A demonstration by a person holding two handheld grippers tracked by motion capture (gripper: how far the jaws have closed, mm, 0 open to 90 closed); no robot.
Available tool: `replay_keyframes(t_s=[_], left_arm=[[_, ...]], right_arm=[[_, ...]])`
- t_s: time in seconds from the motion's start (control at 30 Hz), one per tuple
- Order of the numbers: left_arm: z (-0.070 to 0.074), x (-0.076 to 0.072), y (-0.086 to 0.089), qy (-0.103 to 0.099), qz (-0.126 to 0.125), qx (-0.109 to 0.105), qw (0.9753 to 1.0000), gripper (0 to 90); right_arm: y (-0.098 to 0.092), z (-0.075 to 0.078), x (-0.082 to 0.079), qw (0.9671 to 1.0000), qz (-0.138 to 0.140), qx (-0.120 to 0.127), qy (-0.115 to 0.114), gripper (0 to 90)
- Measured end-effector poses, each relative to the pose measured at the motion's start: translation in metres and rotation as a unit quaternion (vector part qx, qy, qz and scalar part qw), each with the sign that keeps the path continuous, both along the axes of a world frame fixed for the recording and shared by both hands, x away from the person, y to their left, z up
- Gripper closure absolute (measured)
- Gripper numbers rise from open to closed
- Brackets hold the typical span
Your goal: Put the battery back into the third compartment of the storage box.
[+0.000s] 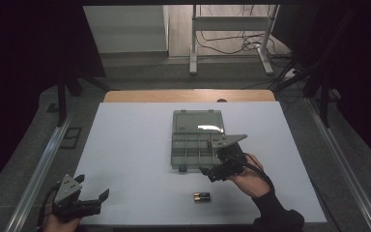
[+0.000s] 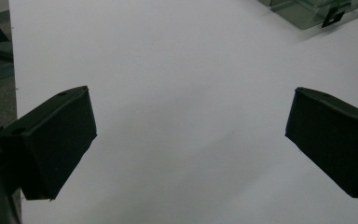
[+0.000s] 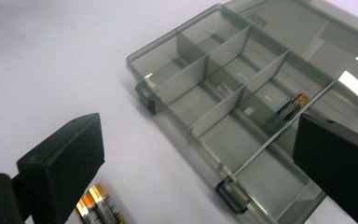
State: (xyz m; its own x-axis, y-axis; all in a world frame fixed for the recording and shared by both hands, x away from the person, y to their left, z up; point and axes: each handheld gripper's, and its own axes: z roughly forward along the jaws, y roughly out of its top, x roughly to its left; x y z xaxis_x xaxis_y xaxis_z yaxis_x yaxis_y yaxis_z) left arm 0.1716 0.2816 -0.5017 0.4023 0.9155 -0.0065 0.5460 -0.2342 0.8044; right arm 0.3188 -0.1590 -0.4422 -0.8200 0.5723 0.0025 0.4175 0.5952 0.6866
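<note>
Here, batteries appear to be sorted into the open compartment box point(image 1: 196, 140) at the table's middle. One battery point(image 3: 286, 111) is already seen in a compartment; a pair of batteries point(image 1: 202, 196) lies on the table point(image 1: 125, 159) just near of the box. The right gripper point(image 1: 217, 170), jaws apart and empty, is held between them. The left gripper point(image 1: 89, 202) is parked open at the near left. Next, a lowering onto the pair is called for.

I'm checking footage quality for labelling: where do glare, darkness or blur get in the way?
High view: dim, with black surroundings, and a white glare patch on the open organizer box lid. Right gripper view: glare on the lid again, the near jaws soft; the battery inside the box is readable. Left gripper view: evenly lit white table, jaws slightly blurred.
</note>
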Motion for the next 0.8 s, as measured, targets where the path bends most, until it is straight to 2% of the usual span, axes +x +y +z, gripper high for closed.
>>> replay_keyframes(t_s=[0.27,0.37,0.5,0.63,0.8], left_arm=[[0.000,0.000,0.000,-0.001,0.000,0.001,1.0000,2.0],[0.000,0.000,0.000,-0.001,0.000,0.001,1.0000,2.1],[0.000,0.000,0.000,0.000,-0.001,0.001,1.0000,2.1],[0.000,0.000,-0.001,0.000,-0.001,0.002,1.0000,2.1],[0.000,0.000,-0.001,0.000,-0.001,0.001,1.0000,2.1]], right_arm=[[0.003,-0.006,-0.015,0.9995,0.011,-0.030,0.008,1.8],[0.005,-0.008,-0.018,0.9992,0.015,-0.035,0.015,1.7],[0.008,-0.011,-0.022,0.9982,0.033,-0.043,0.026,2.7],[0.015,-0.017,-0.028,0.9967,0.033,-0.072,0.020,9.2],[0.019,-0.026,-0.029,0.9944,0.050,-0.082,0.043,24.0]])
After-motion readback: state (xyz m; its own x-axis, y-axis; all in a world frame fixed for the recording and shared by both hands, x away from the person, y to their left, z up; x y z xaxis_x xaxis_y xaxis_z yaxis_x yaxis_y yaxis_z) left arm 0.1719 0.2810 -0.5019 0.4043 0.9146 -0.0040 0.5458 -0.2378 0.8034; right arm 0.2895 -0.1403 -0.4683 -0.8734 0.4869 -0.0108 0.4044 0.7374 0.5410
